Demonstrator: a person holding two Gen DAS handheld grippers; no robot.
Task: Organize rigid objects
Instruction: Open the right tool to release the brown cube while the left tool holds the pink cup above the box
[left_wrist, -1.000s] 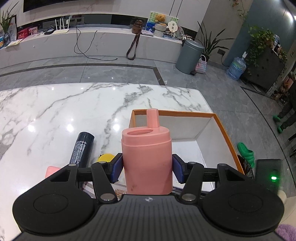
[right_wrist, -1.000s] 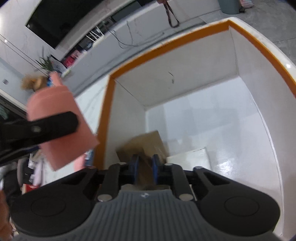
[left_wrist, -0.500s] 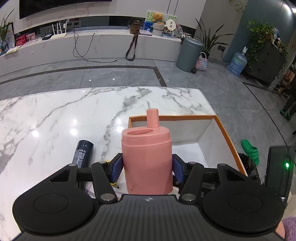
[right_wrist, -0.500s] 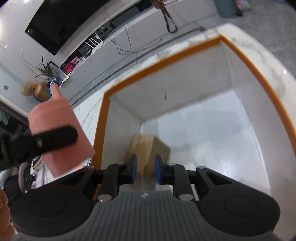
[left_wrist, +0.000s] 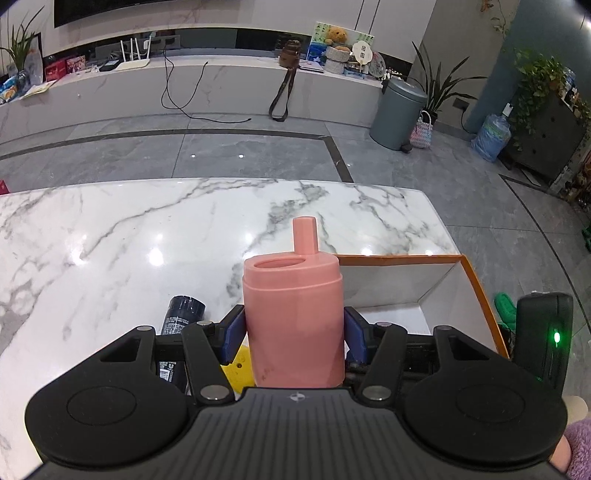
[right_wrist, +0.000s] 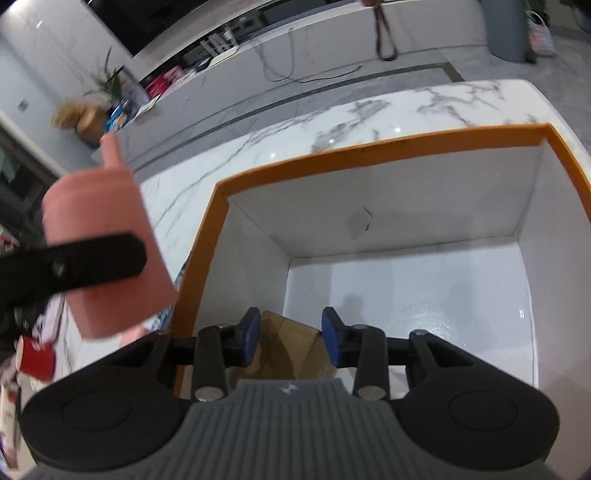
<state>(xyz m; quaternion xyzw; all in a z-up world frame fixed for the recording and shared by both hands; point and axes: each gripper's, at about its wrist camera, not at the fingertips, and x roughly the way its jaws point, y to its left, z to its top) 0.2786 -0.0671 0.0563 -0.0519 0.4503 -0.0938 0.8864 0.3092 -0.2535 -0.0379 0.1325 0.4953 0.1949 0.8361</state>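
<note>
The left gripper (left_wrist: 295, 341) jaws squeeze the pink cup (left_wrist: 293, 321). The right gripper (right_wrist: 290, 341) jaws have just been opening, empty, above the brown block (right_wrist: 286, 345) in the box (right_wrist: 369, 149). Next, I think, the cup goes beside it.

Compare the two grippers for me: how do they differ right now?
The left gripper is clamped on the pink cup, held upright beside the box; the right gripper holds nothing. The left's pads press the cup's sides; the right's jaws have just been opening, with a gap between them above the brown carton lying in the box. The left hangs over the marble table; the right over the box's interior. Both have blue pads and point downward.
</note>
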